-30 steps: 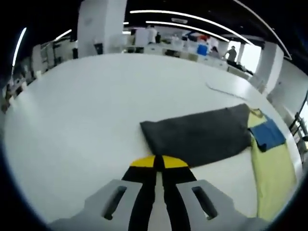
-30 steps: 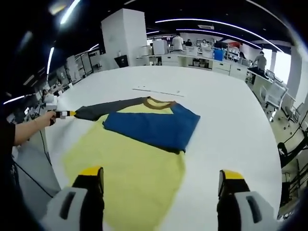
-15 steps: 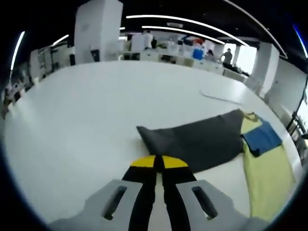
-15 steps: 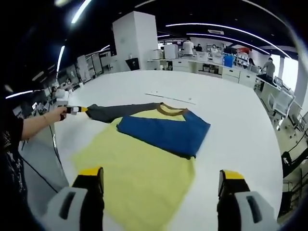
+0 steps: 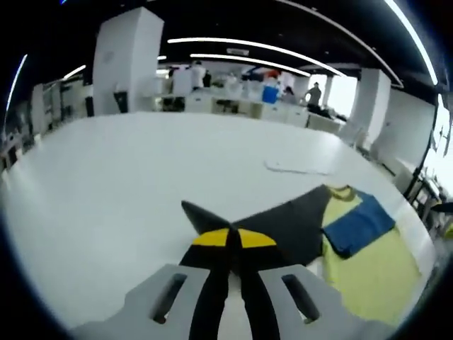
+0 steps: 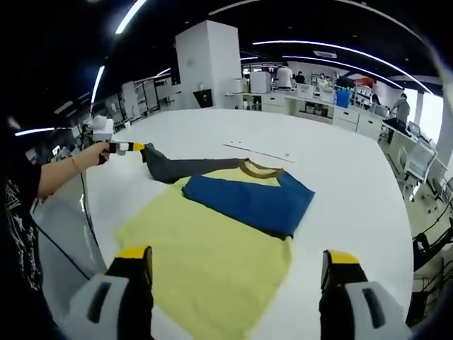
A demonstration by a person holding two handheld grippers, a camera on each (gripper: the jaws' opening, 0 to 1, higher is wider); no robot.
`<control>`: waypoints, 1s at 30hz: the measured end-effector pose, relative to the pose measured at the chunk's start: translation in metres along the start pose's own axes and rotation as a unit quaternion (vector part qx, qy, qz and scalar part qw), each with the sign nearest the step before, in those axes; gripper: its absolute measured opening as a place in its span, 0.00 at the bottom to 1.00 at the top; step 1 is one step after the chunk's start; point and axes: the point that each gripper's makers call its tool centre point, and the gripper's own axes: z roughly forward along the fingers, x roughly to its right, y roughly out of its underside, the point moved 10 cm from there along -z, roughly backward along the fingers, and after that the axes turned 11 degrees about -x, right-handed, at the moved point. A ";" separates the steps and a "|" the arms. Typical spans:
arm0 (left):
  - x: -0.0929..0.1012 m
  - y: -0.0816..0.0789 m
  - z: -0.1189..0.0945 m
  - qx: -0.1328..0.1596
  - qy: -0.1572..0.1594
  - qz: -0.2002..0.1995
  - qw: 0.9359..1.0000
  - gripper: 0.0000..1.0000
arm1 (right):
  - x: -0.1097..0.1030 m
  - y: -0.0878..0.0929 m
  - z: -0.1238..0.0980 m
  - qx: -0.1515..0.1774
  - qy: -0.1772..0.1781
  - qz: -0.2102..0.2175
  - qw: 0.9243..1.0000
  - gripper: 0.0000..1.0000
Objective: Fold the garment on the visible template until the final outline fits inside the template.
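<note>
Gripping the grey sleeve (image 6: 185, 167) cuff with left gripper (image 6: 136, 147), lifting it off the table (image 6: 340, 177); yellow shirt body (image 6: 212, 262) lying rightward, sleeve's length pointing there; right gripper (image 6: 237, 268) hovering agape

Left gripper (image 5: 230, 239) fingers pinched together; right gripper (image 6: 237, 273) fingers spread wide.

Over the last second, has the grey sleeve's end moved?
Yes. In the right gripper view, the left gripper has lifted the grey sleeve end off the table and carried it toward the collar.
</note>
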 end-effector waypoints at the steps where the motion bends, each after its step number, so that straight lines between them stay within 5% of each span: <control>1: 0.004 -0.001 0.000 -0.001 0.001 0.002 1.000 0.00 | 0.000 0.000 -0.001 0.000 -0.001 -0.001 1.000 1.00; 11: 0.043 -0.014 0.011 0.013 0.065 -0.001 0.998 0.00 | -0.008 0.003 -0.004 0.011 -0.014 -0.002 1.000 1.00; 30: 0.114 -0.045 0.030 0.023 0.119 0.066 0.990 0.00 | -0.017 0.017 -0.002 0.009 -0.030 0.001 1.000 1.00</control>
